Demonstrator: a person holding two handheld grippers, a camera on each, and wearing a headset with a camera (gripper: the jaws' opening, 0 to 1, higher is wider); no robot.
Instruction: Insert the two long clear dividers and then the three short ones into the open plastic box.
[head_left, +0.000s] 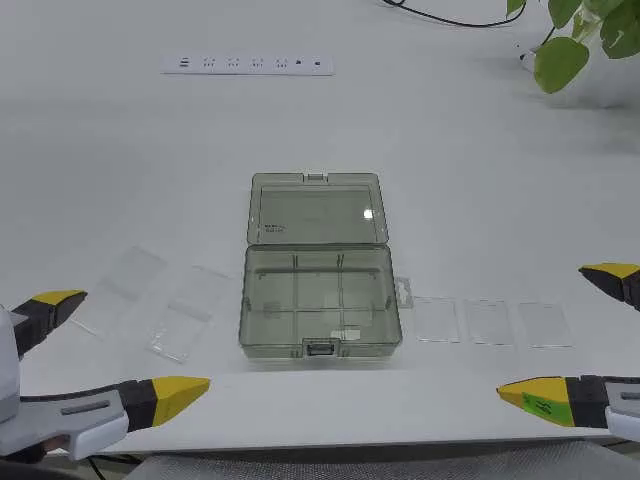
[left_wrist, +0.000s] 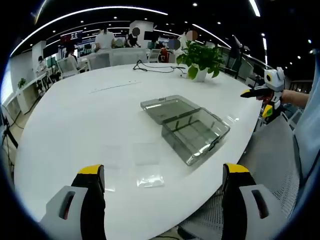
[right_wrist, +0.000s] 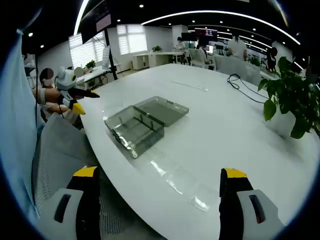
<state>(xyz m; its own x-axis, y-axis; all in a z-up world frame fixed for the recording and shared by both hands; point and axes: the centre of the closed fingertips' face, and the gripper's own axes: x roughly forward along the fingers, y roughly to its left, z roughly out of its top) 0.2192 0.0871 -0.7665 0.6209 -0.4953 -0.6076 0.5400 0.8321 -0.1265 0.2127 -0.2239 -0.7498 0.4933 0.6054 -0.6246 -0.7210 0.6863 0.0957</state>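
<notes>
White table (head_left: 470, 170), open box (head_left: 280, 343), power strip (head_left: 248, 64), plant (head_left: 562, 58)

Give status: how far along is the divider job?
Only the box lid is open so far. Two long dividers lie left of it, and three short dividers sit in a row on its right. Left gripper and right gripper are open and empty, so nothing is in hand. All five insertions remain.

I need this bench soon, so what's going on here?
A person holds an open, empty claw in each hand: left claw and right claw hover at the table's near edge. The open plastic box sits between them. Clear dividers lie flat on the table, longer ones left of it, three short ones right. None is gripped.
</notes>
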